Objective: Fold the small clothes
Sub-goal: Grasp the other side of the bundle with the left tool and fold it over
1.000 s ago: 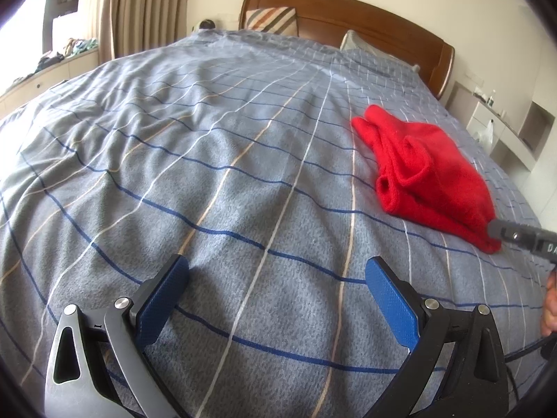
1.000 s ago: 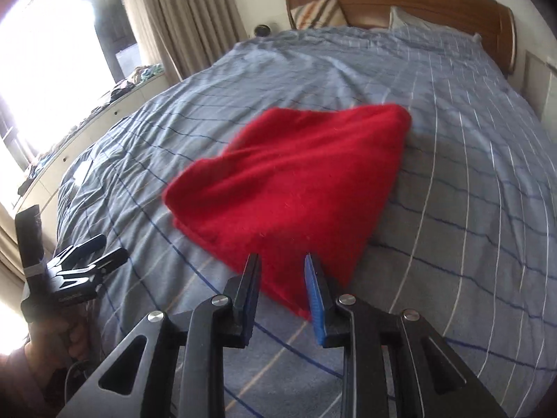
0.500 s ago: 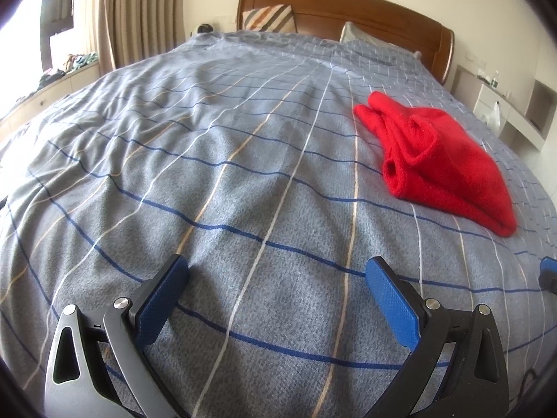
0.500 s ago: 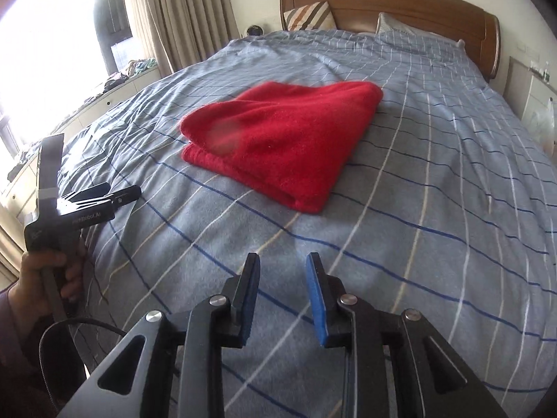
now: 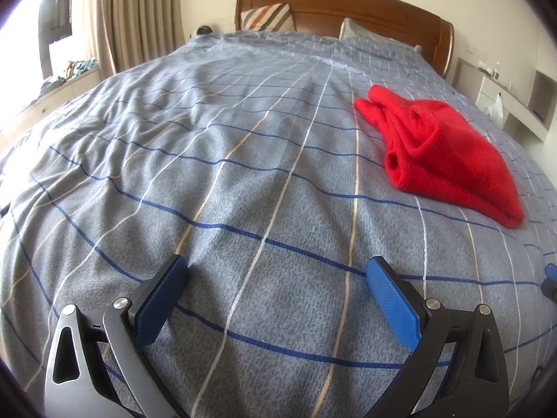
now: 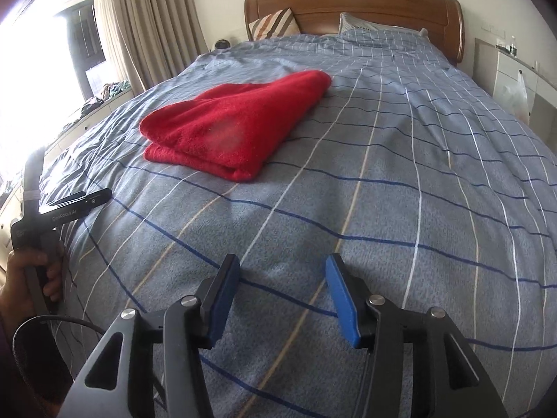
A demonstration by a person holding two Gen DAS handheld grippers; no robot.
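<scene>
— Toward the headboard from both claws, what is seen on the bed?

— A red garment, already folded into a layered bundle, is laid flat on the checked cover, well short of the headboard. Nothing is touching it.

— Which step is judged to be in hand?

— The fold appears finished and the piece set down; a next item, none of which is seen on the bed, would have to be fetched, or the loose rolled edges facing away from the headboard tidied.

— And the claws?

— The left claw is spread wide and nothing is held; it is poised above bare cover. The right claw is parted moderately, narrower than the left, and is likewise empty, well apart from the garment.
</scene>
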